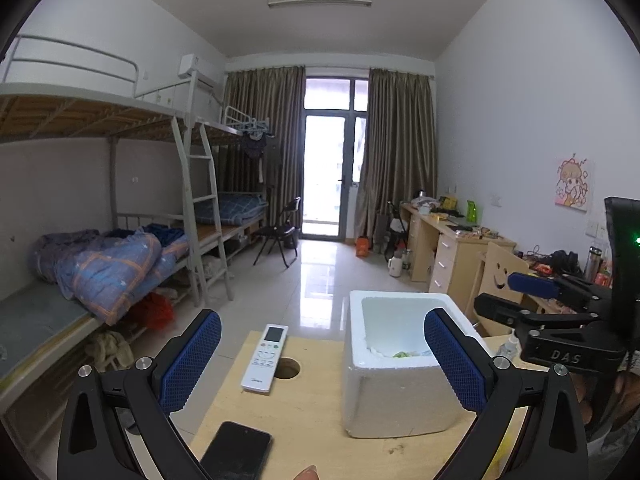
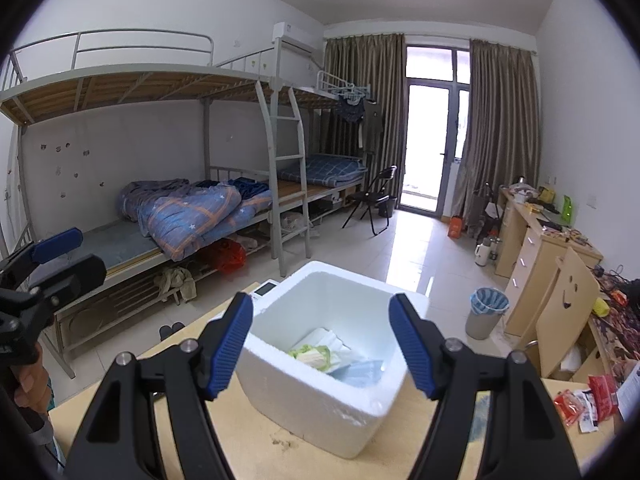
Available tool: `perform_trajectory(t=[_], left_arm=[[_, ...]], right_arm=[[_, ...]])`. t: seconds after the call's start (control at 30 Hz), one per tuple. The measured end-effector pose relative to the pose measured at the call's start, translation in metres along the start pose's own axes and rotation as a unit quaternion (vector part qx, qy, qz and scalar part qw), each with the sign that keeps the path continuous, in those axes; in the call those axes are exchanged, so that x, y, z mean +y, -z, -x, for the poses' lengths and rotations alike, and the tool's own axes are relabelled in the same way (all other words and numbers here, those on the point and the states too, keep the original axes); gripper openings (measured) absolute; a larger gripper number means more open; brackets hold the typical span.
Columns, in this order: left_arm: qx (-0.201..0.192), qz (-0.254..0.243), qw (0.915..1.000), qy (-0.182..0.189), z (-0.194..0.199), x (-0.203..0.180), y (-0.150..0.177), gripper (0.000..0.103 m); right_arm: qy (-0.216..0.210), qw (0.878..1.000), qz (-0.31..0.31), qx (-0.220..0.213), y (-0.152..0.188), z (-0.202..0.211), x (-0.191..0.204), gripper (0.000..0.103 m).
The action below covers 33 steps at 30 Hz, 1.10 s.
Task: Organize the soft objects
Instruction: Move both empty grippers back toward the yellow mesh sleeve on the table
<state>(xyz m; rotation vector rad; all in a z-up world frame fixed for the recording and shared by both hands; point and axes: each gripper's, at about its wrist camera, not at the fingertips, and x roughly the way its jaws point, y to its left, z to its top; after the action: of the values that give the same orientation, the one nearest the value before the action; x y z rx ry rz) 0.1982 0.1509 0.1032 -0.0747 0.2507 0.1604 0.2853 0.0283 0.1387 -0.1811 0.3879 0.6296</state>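
hovering with jaws apart, left gripper [image 1: 322, 360] and right gripper [image 2: 321, 344] empty; one square white foam box [image 2: 320, 408] on the tabletop [image 1: 304, 420]

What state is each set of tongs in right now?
Left tongs: open, holding nothing, above the table.
Right tongs: open, holding nothing, over the foam box.

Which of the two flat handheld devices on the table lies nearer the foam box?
The white remote control, lying beside the hole in the table, just left of the white foam box. The black phone lies farther away, at the near edge.
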Motion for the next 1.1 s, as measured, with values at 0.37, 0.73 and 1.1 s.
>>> perform_trajectory(t=[0.37, 0.73, 1.1], left_arm=[[-0.019, -0.013, 0.9996, 0.015, 0.04, -0.018, -0.001, 0.102], [-0.031, -0.024, 0.9985, 0.037, 0.077, -0.04, 0.001, 0.102], [-0.043, -0.039, 0.9972, 0.048, 0.104, -0.05, 0.008, 0.102]], right_arm=[[0.026, 0.998, -0.013, -0.052, 0.004, 0.061, 0.003, 0.102], [0.041, 0.997, -0.017, -0.07, 0.018, 0.104, 0.007, 0.102], [0.053, 0.995, -0.019, -0.087, 0.032, 0.135, 0.015, 0.102]])
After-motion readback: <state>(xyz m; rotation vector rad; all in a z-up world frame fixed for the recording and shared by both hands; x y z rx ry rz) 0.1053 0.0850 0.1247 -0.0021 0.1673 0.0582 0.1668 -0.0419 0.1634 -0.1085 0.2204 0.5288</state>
